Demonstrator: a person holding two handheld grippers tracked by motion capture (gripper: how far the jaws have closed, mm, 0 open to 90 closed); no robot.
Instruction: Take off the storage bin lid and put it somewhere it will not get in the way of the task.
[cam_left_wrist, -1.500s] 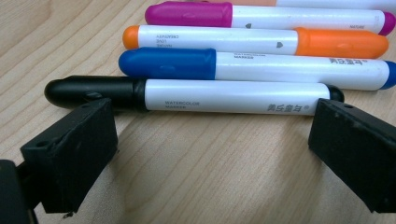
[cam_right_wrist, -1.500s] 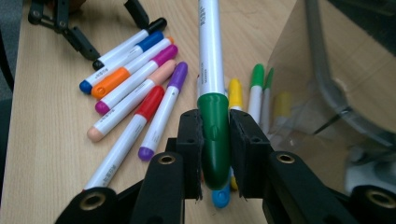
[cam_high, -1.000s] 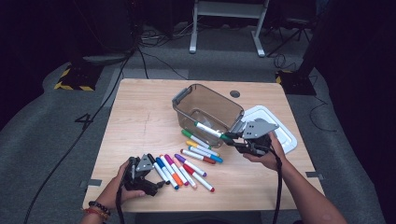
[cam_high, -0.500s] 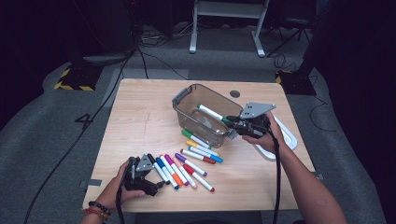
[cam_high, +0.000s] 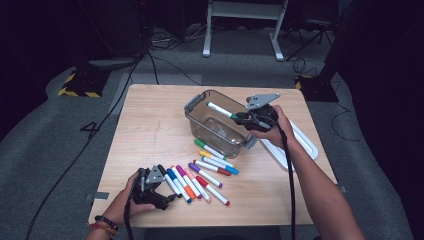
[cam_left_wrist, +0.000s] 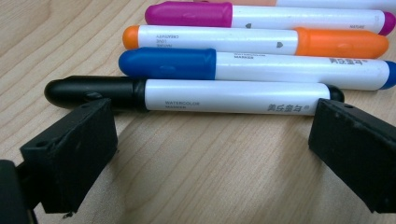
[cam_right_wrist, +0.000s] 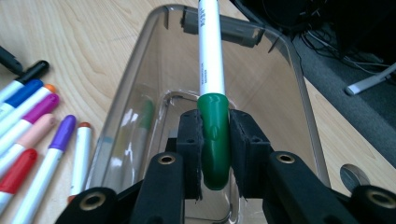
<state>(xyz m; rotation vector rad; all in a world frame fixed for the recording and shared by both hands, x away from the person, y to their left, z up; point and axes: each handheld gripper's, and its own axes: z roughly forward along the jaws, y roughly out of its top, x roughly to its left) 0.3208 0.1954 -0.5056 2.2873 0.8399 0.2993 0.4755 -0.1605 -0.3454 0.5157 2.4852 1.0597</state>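
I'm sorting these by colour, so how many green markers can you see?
2. One green marker is clamped in the right gripper above the clear bin. The second green marker lies on the table beside the bin. Others may hide behind its tinted walls.

My way into the bin (cam_high: 200, 106) is open from above; markers (cam_high: 200, 181) crowd the near worktop (cam_high: 150, 125), whose far left lies bare.

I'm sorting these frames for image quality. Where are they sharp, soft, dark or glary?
High view: the table is evenly lit, the room behind nearly black, the picture slightly soft. Left gripper view: the black marker is crisp, casting a soft shadow toward the camera. Right gripper view: the green marker is sharp, and the clear bin shows pale reflections on its wall.
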